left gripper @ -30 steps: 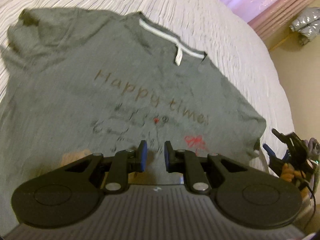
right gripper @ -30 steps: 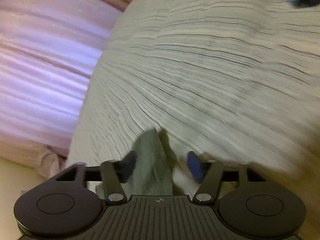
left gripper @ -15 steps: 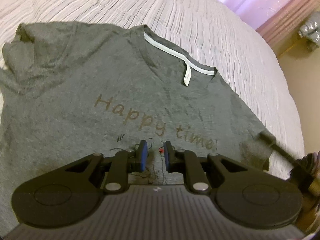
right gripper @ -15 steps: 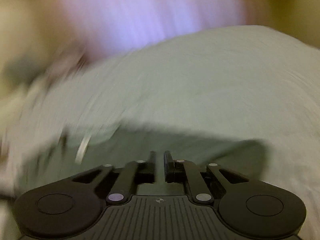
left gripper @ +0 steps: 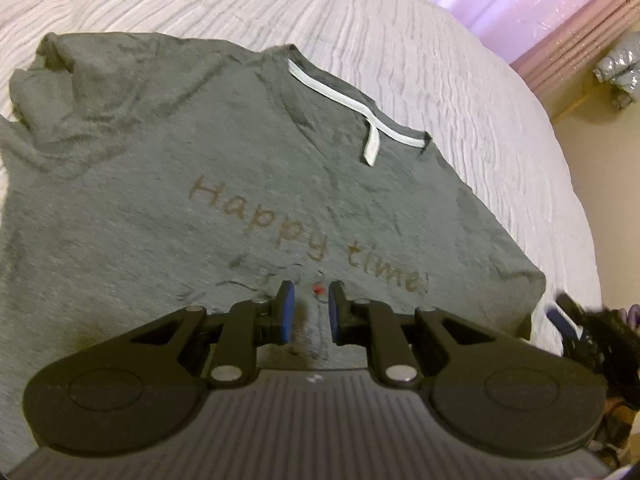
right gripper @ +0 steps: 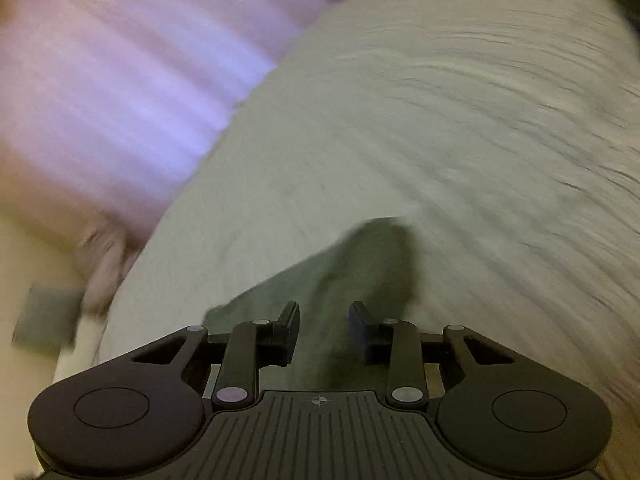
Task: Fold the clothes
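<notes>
A bed (left gripper: 420, 40) with a ribbed white cover fills the room in front of you, pink curtains (left gripper: 520, 4) behind its far edge and a silver bundle (left gripper: 618, 76) on the floor past its far right corner. The grey T-shirt (left gripper: 160, 200) lies spread face up across the bed, neckline toward the far edge, "Happy time!" printed across the chest. Your left tool (left gripper: 311, 312) hovers over the lower chest print — its blue pads stand a narrow gap apart with nothing pinched between them. Your right tool (right gripper: 324, 330) is at the shirt's right sleeve (right gripper: 360, 264) near the bed's right edge; its jaws are opening, the grey cloth lies between them, and the pads do not press it. That view is blurred.
</notes>
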